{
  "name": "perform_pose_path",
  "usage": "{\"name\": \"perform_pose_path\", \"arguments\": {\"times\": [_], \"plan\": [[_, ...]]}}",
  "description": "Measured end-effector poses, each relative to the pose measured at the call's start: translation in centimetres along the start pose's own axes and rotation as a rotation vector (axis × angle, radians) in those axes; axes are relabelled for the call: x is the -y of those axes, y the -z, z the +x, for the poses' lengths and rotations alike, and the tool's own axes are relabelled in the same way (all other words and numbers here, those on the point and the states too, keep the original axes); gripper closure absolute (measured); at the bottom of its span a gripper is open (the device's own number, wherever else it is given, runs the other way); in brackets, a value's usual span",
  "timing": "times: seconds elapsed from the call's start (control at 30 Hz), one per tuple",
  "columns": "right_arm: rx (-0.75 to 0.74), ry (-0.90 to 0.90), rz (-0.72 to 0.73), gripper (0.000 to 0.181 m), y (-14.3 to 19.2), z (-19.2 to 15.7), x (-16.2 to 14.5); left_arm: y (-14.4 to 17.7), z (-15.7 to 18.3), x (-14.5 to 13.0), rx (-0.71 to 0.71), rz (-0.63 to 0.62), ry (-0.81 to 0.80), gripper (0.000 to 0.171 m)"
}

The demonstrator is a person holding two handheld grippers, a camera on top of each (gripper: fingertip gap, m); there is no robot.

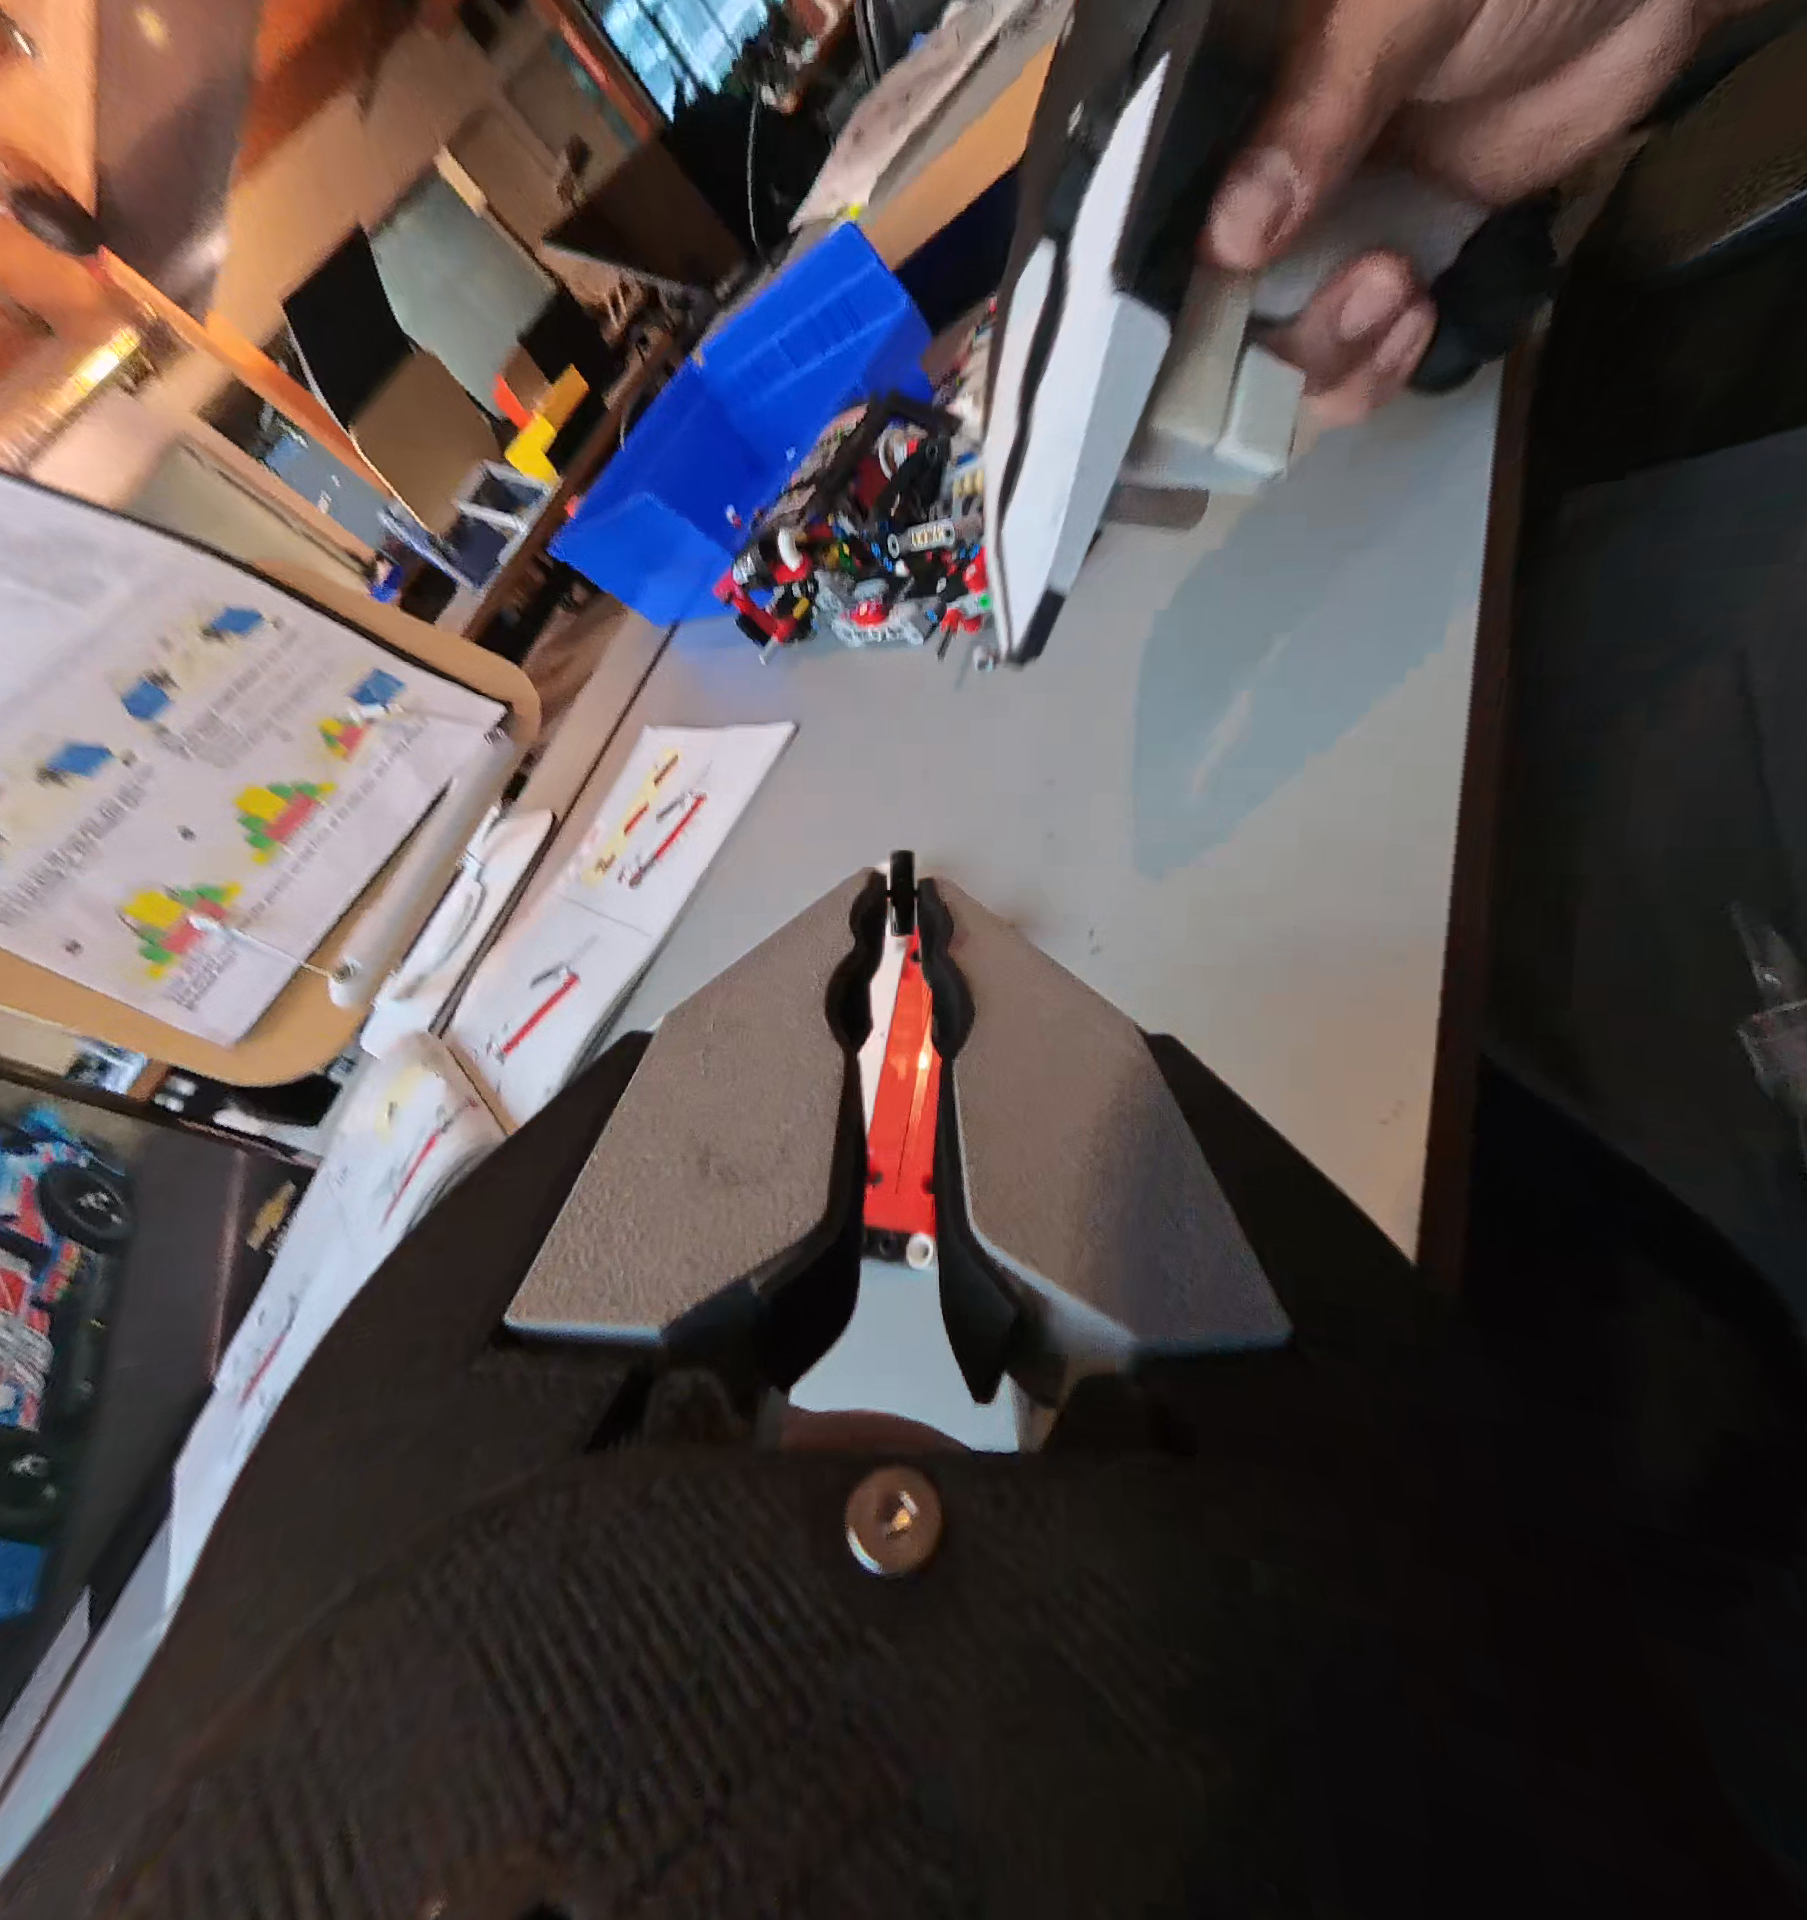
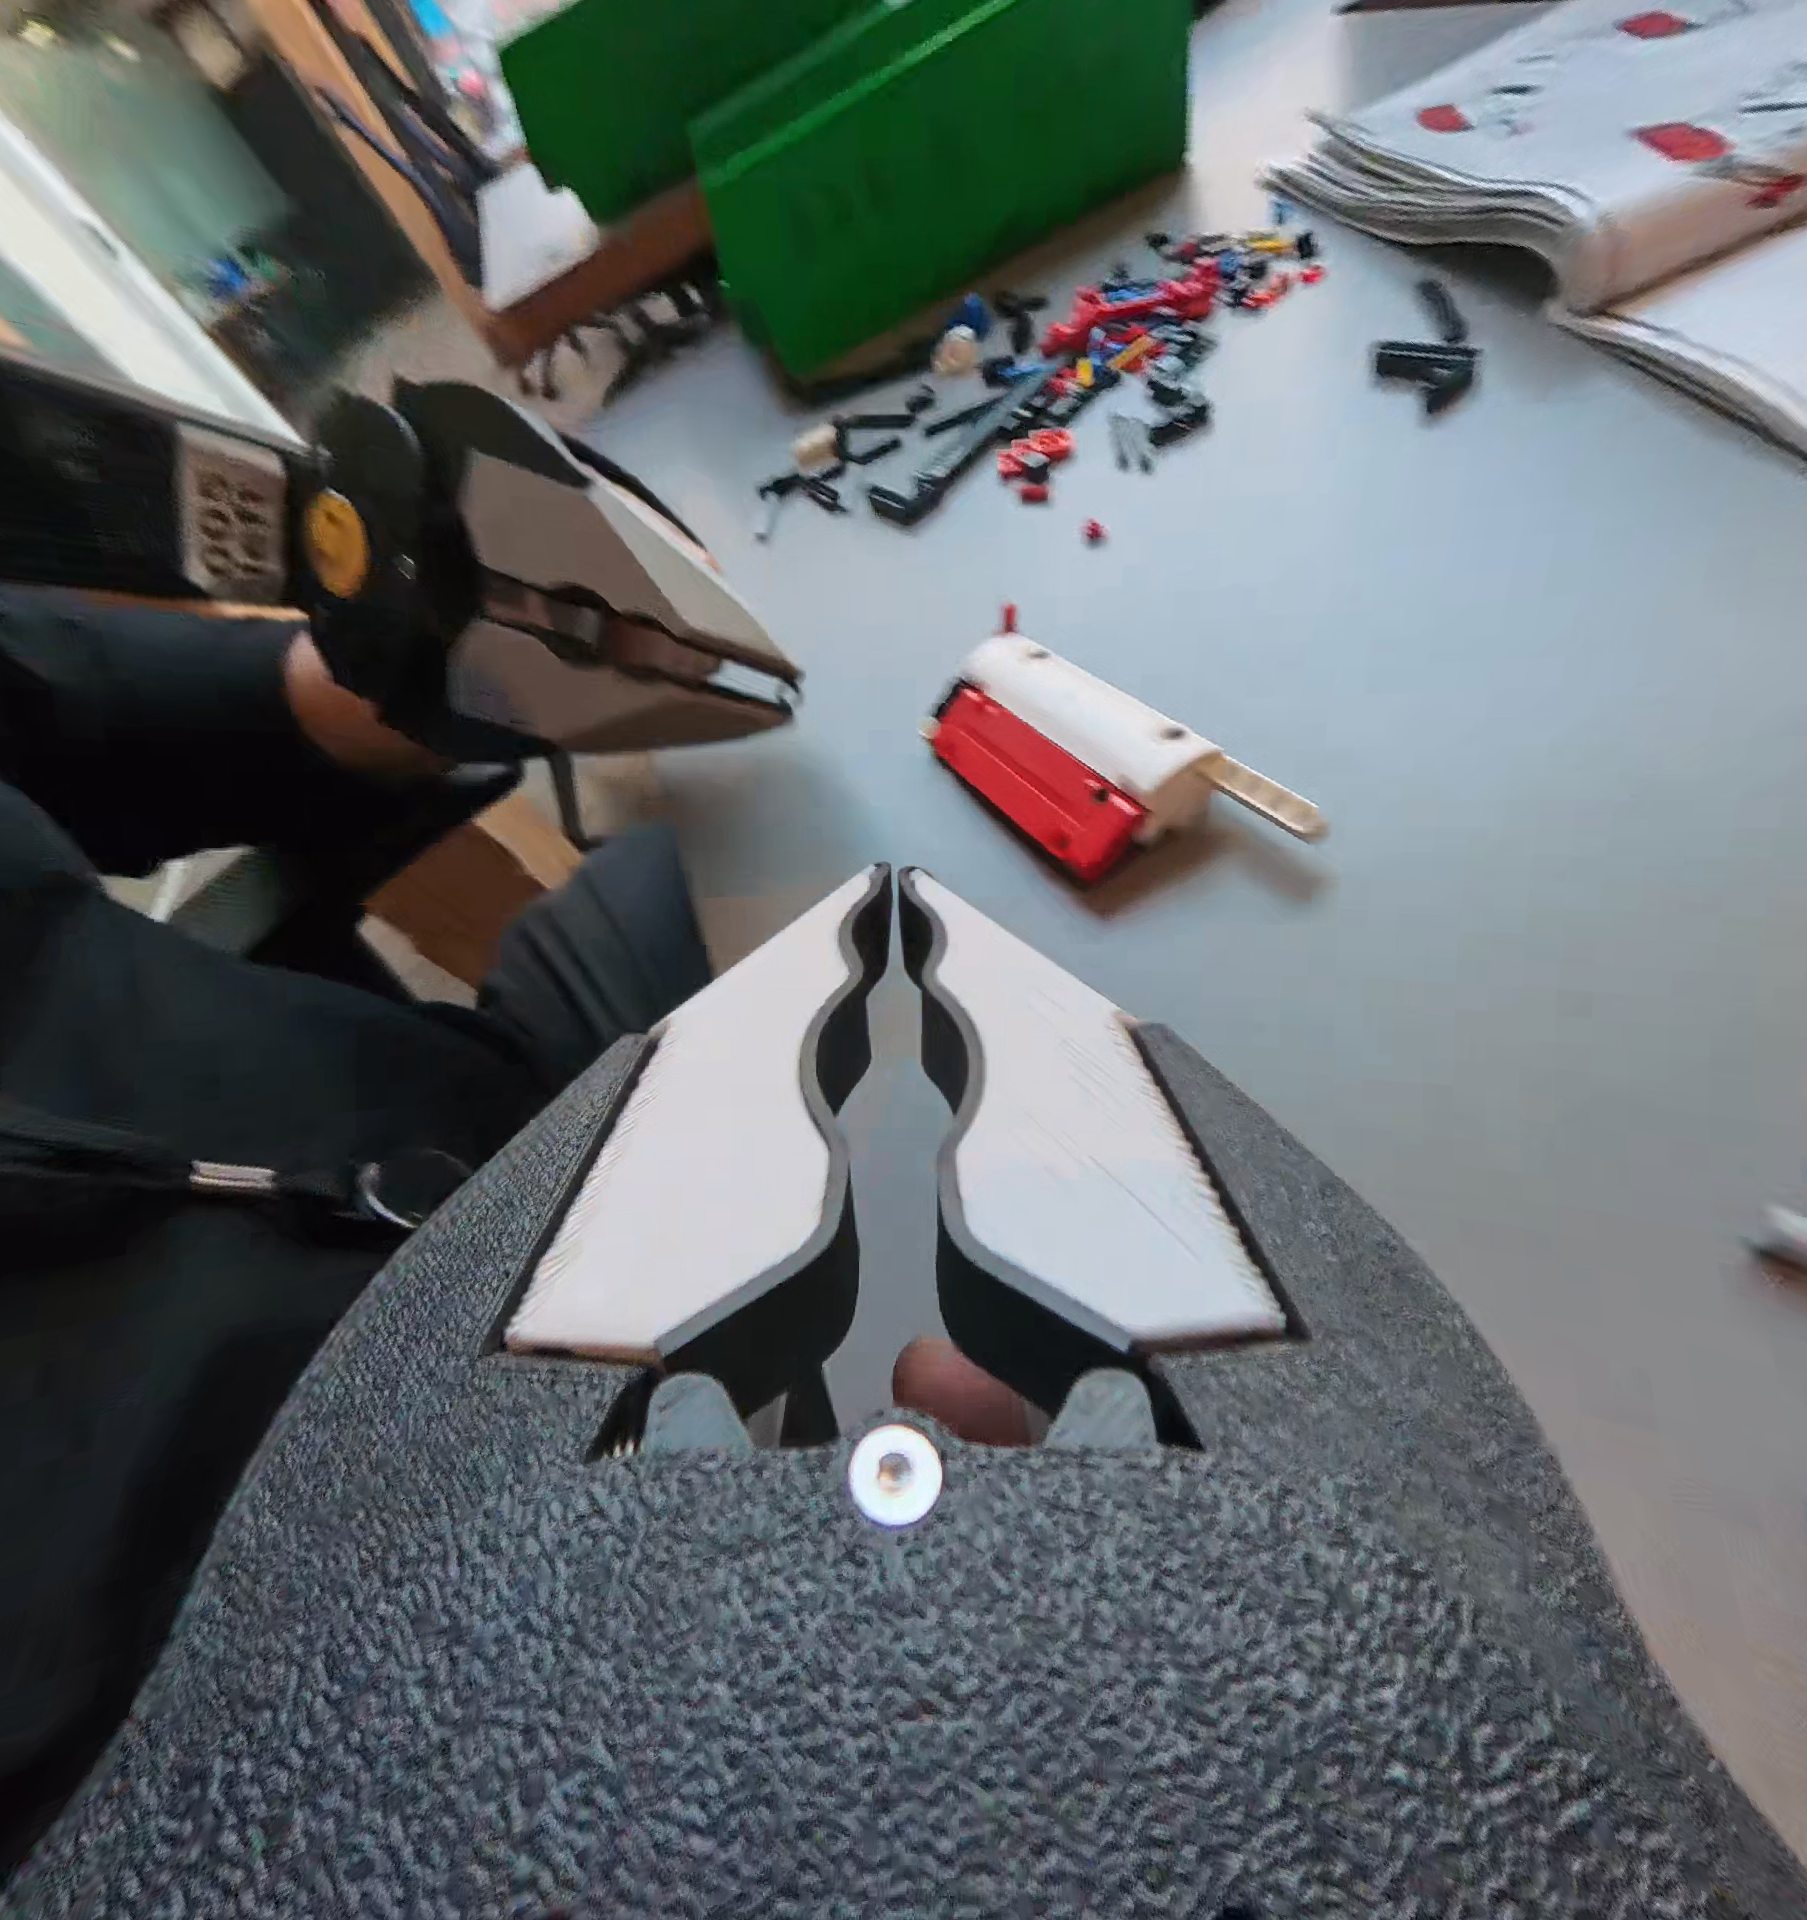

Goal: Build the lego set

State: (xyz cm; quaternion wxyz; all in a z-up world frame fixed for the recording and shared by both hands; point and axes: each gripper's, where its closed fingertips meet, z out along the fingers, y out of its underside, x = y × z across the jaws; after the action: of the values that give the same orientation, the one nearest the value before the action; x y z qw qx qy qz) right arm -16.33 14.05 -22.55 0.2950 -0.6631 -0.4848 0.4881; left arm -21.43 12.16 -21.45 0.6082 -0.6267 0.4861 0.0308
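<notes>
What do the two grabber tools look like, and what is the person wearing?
Both the left gripper and the right gripper have pale grey wedge fingers with wavy black pads, a rough black body and a silver screw. The person wears dark sleeves.

we see our left gripper [image 1: 901, 894] with matte grey finger plates edged in black, pinching a small black lego pin [image 1: 900, 891]. behind its jaws shows a red-orange and white lego assembly [image 1: 901, 1081]; in the right wrist view it is red with a white cover and a cream beam. our right gripper [image 2: 895, 883] has white plates, wavy black edges and a speckled black body. the table [image 1: 1242, 748] is pale grey. a bright blue bin [image 1: 764, 436] stands by the loose parts pile [image 1: 868, 561], mixed red, black, grey, yellow and blue. in the right wrist view the bins [image 2: 930, 156] look green. the instruction booklet [image 1: 618, 883] is white with red drawings.
</notes>
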Motion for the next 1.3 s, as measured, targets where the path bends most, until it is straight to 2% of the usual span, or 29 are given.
{"name": "perform_pose_path", "arguments": {"times": [0.13,0.3,0.63,0.77,0.83,0.87,0.97,1.03,1.13,1.3], "plan": [[0.100,0.010,0.050,0.181,-2.1,-2.6,2.2,0.1,0.2,1.6,0.026,0.060,-0.022,0.169],[0.177,0.000,0.034,0.179,-3.3,-4.0,2.4,0.1,0.6,1.6,0.024,0.059,-0.042,0.169],[0.174,-0.018,0.001,0.178,-4.4,-3.4,1.8,-0.1,0.9,1.0,0.023,0.022,-0.089,0.168],[0.202,-0.086,0.026,0.179,-4.6,-3.0,1.7,-0.4,0.8,0.6,-0.010,0.003,0.021,0.169],[0.149,-0.067,0.012,0.179,-4.7,-1.9,1.4,-0.4,0.6,-0.2,-0.047,-0.036,0.123,0.164],[0.118,-0.050,0.002,0.179,-4.6,-1.2,1.2,-0.1,0.1,-0.9,-0.050,-0.055,0.152,0.152],[0.062,0.000,-0.047,0.179,-4.7,0.1,0.9,0.9,-1.9,-5.3,-0.072,-0.203,0.217,0.124],[0.048,0.054,-0.091,0.179,-5.2,0.5,0.9,1.3,-2.1,-7.6,-0.183,-0.265,0.350,0.111],[0.037,0.137,-0.170,0.179,-6.5,0.6,0.8,1.2,-0.9,-8.5,-0.393,-0.265,0.514,0.108],[0.038,0.189,-0.279,0.178,-8.2,0.4,-0.8,0.2,0.8,-10.2,-0.481,-0.356,0.488,0.119]]}}
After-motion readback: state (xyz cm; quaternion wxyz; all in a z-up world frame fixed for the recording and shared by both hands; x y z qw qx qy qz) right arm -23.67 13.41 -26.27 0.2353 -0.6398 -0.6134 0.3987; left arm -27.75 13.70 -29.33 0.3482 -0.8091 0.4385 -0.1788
